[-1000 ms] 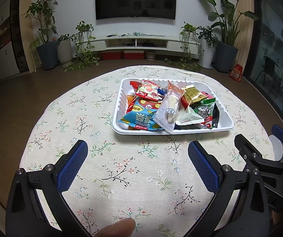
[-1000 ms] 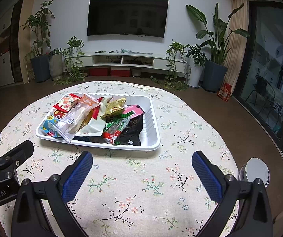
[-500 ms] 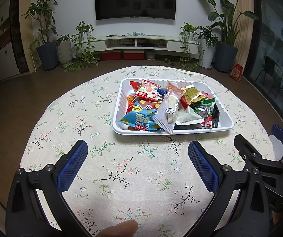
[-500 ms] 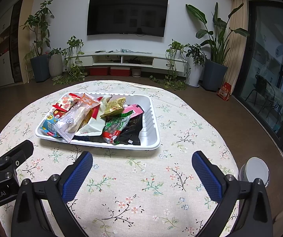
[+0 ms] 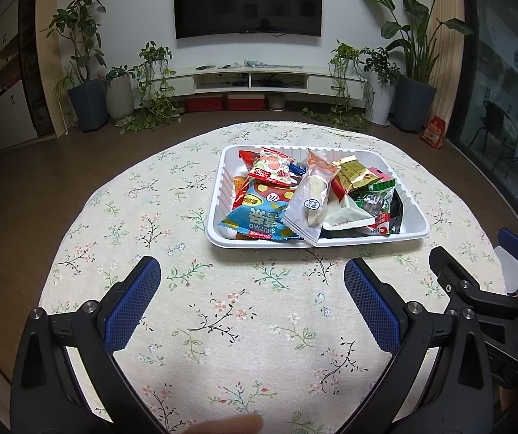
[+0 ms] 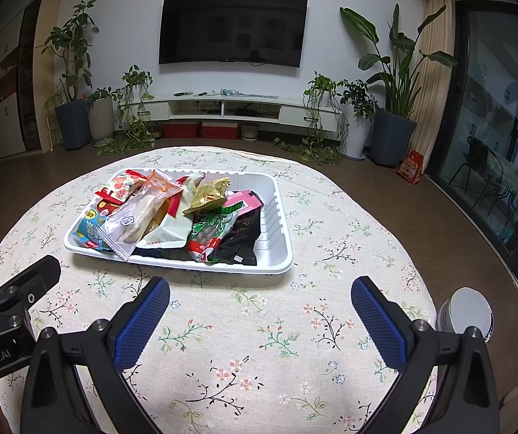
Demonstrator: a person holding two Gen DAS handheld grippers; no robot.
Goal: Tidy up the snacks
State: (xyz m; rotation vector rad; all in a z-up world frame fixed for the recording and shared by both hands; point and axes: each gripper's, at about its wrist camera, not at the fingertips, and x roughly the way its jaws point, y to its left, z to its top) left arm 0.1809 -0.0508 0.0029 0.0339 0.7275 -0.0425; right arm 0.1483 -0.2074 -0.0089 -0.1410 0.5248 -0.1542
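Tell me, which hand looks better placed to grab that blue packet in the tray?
Probably the left gripper: the blue packet lies almost straight ahead of its open fingers.

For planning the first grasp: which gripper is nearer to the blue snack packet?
Left. The left gripper faces the blue snack packet at the tray's near-left corner; the right gripper sits further right, opposite the tray's right half.

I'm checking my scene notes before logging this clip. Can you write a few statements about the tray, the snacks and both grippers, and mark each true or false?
1. The white tray holds a pile of snack packets. True.
2. The left gripper is shut on a packet. False: it is open and holds nothing.
3. The blue packet lies at the tray's near left corner. True.
4. The right gripper reaches into the tray. False: it hovers over the floral tablecloth, short of the tray.
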